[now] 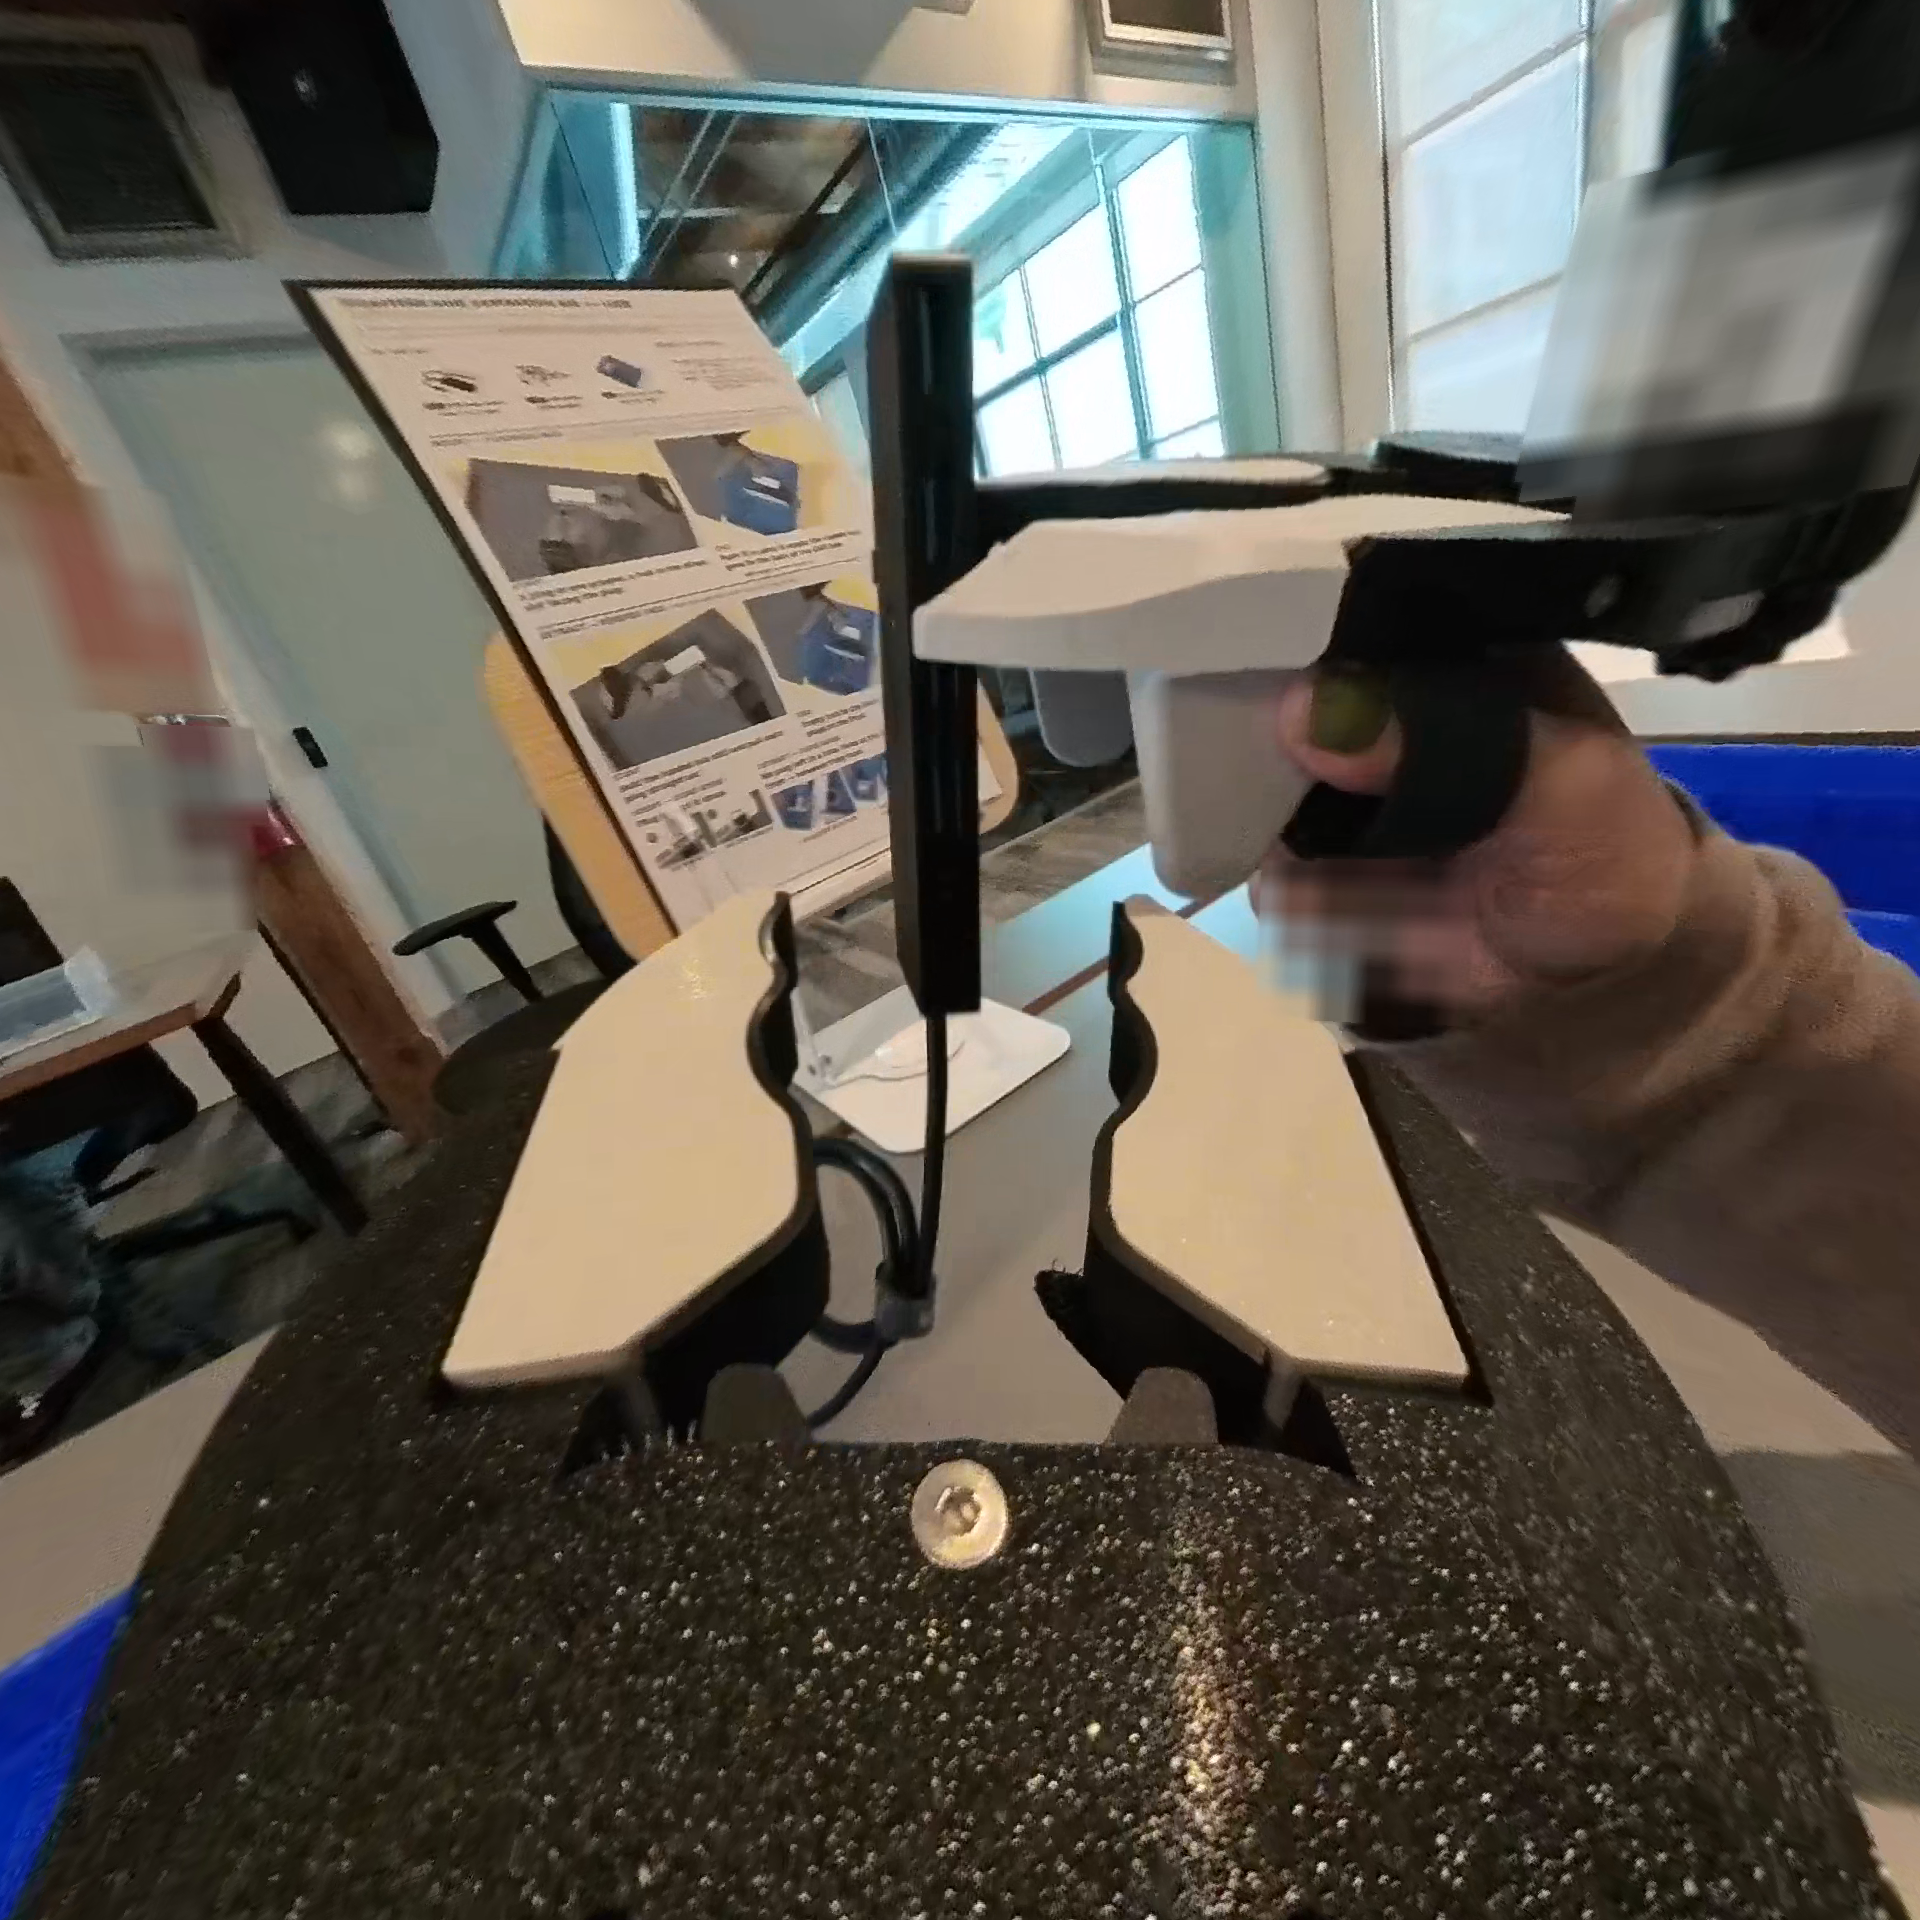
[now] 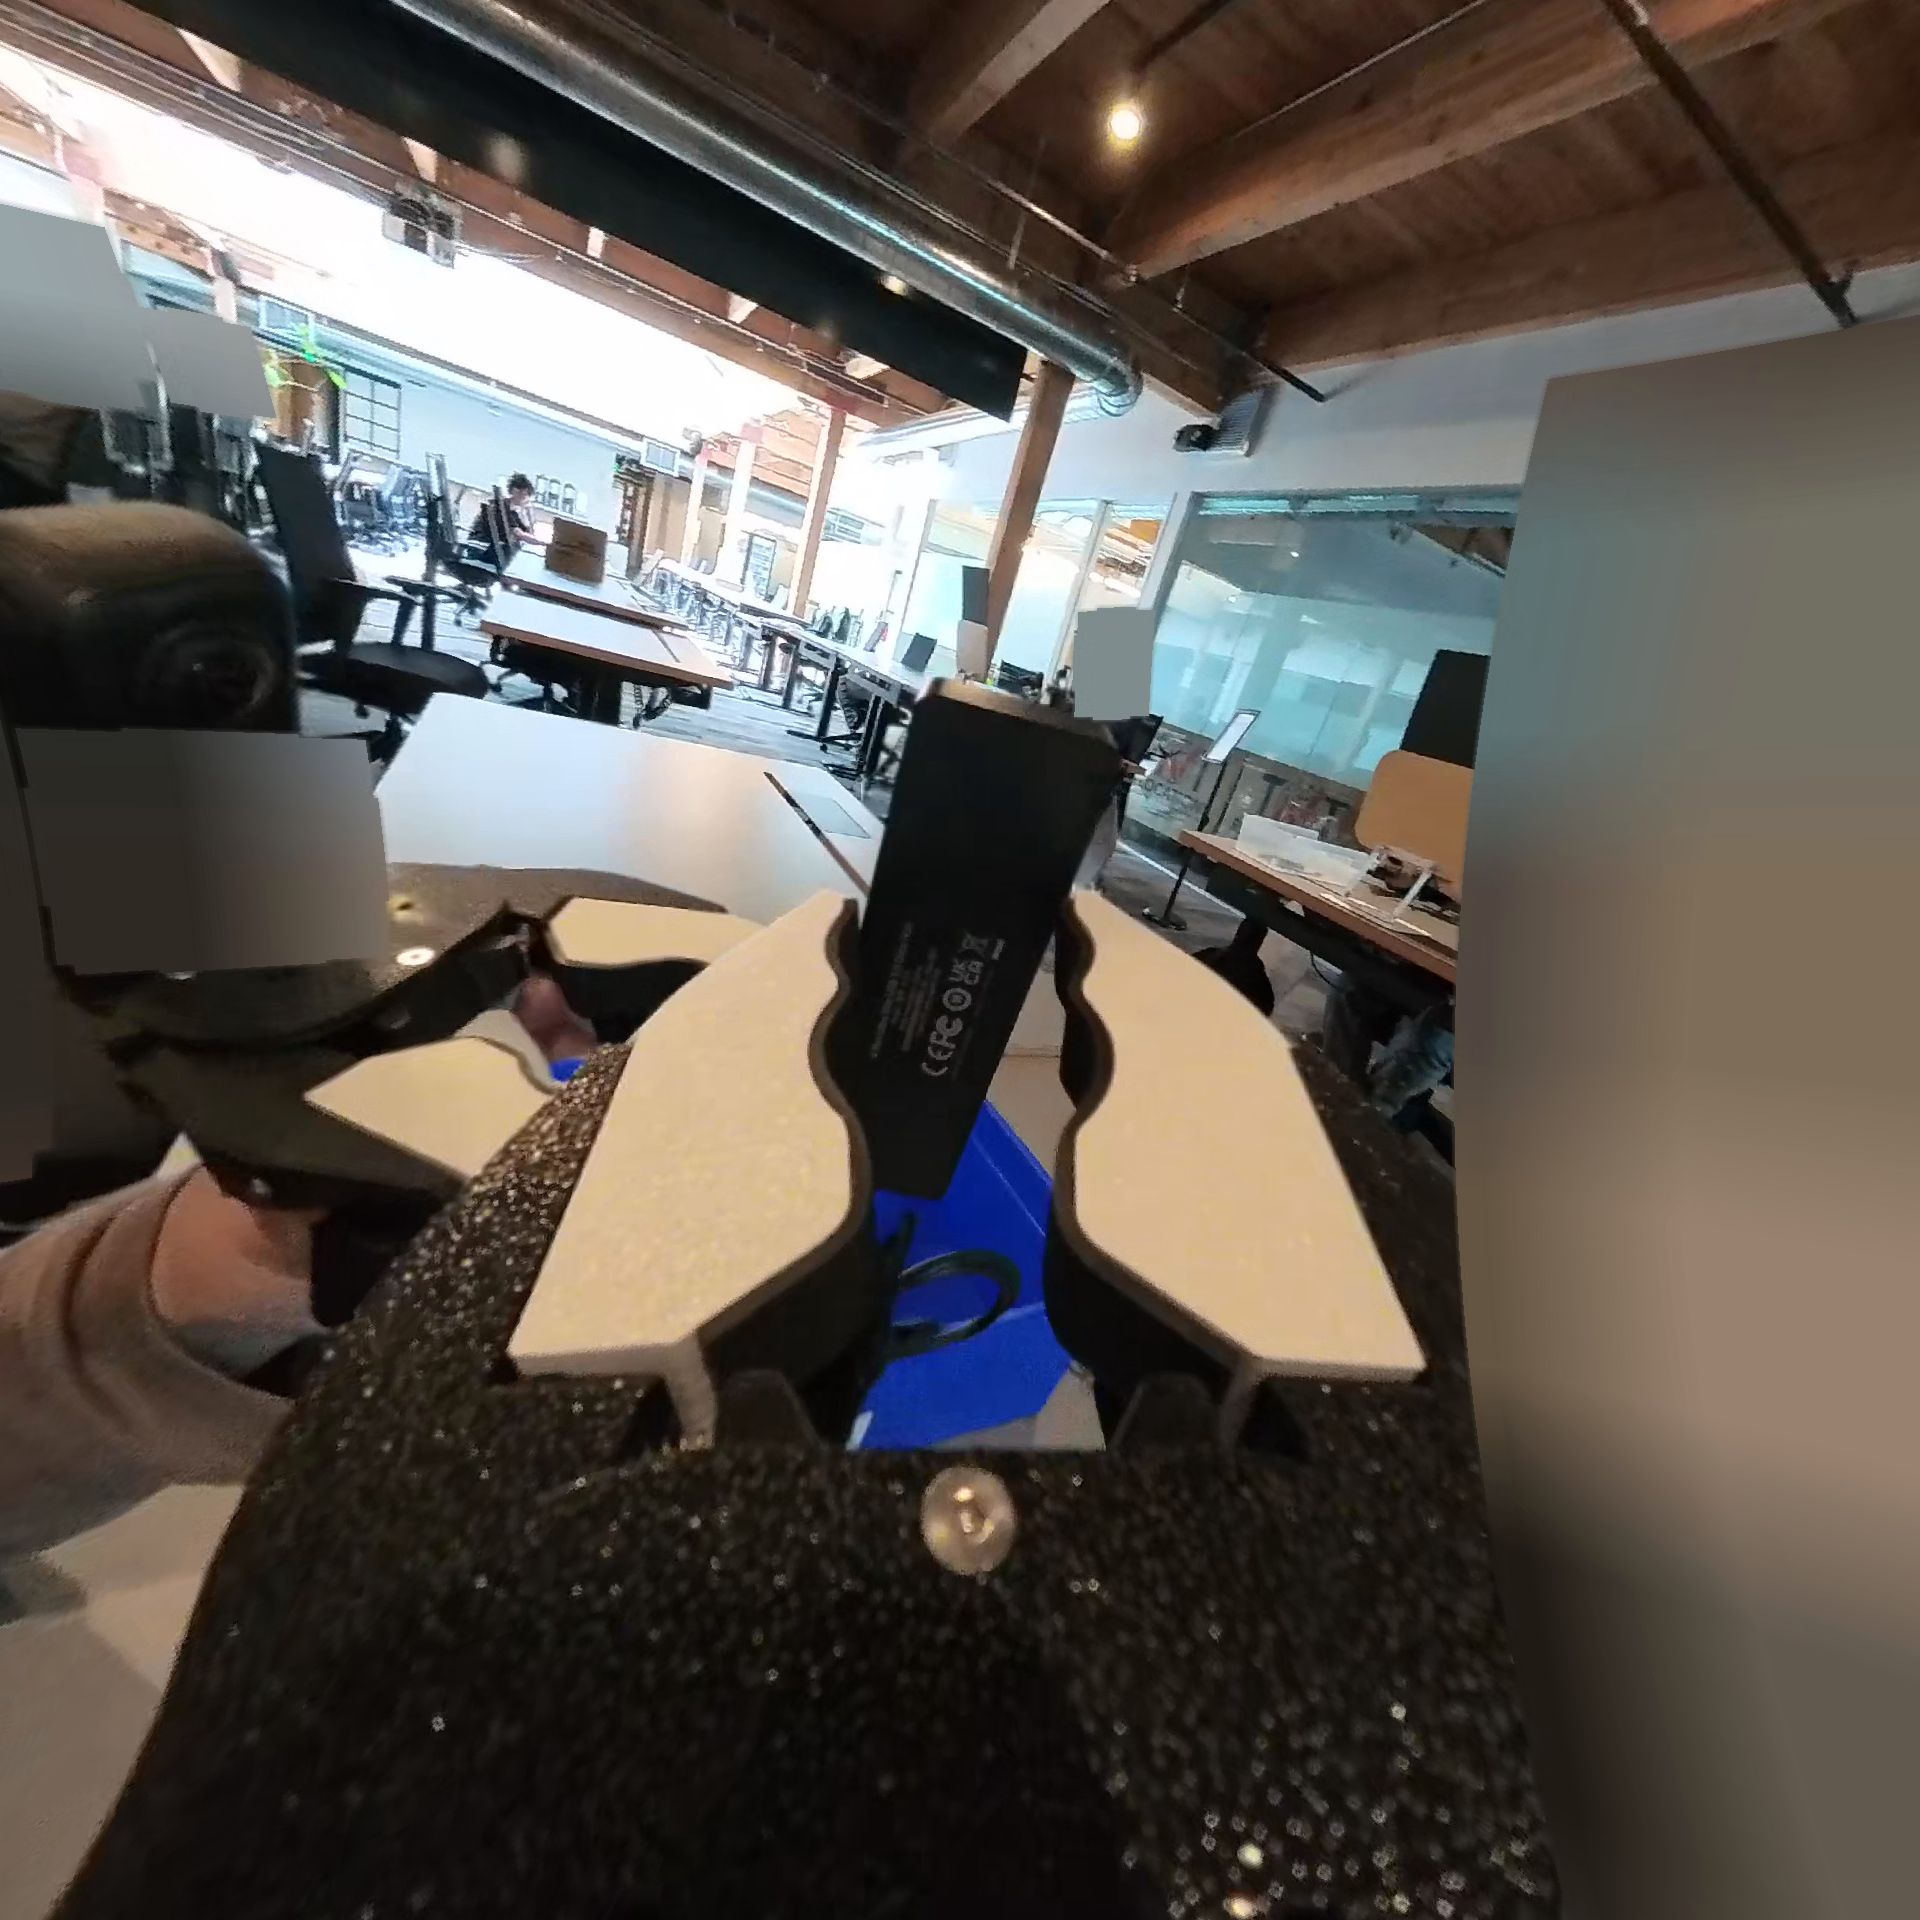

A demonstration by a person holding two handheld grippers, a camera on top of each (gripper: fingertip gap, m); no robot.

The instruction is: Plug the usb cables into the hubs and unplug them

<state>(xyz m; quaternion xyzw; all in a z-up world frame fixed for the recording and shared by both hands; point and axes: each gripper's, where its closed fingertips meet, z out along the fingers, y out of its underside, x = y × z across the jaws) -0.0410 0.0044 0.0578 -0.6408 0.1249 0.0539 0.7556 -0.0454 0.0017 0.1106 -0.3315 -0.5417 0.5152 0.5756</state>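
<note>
A flat black USB hub (image 1: pixel 920 416) stands upright in the air, edge-on in the left wrist view. My right gripper (image 1: pixel 956 551) reaches in from the right and is shut on it. In the right wrist view the hub (image 2: pixel 966 883) sits between my right gripper's (image 2: pixel 956 914) two white fingers. A black cable (image 1: pixel 932 1143) hangs from the hub's lower end to a tied coil (image 1: pixel 883 1236) on the grey table (image 1: pixel 997 1330). My left gripper (image 1: pixel 945 935) is open just below the hub, with the cable running between its fingers, untouched. It also shows at the left of the right wrist view (image 2: pixel 499 997).
A framed instruction board (image 1: pixel 603 540) on a white base (image 1: pixel 935 1081) stands just behind the hub. A blue bin (image 1: pixel 1808 810) sits at the right and shows below the hub in the right wrist view (image 2: pixel 956 1299). Another blue edge (image 1: pixel 42 1714) is at the lower left. Left tips to right tips: about 5 cm.
</note>
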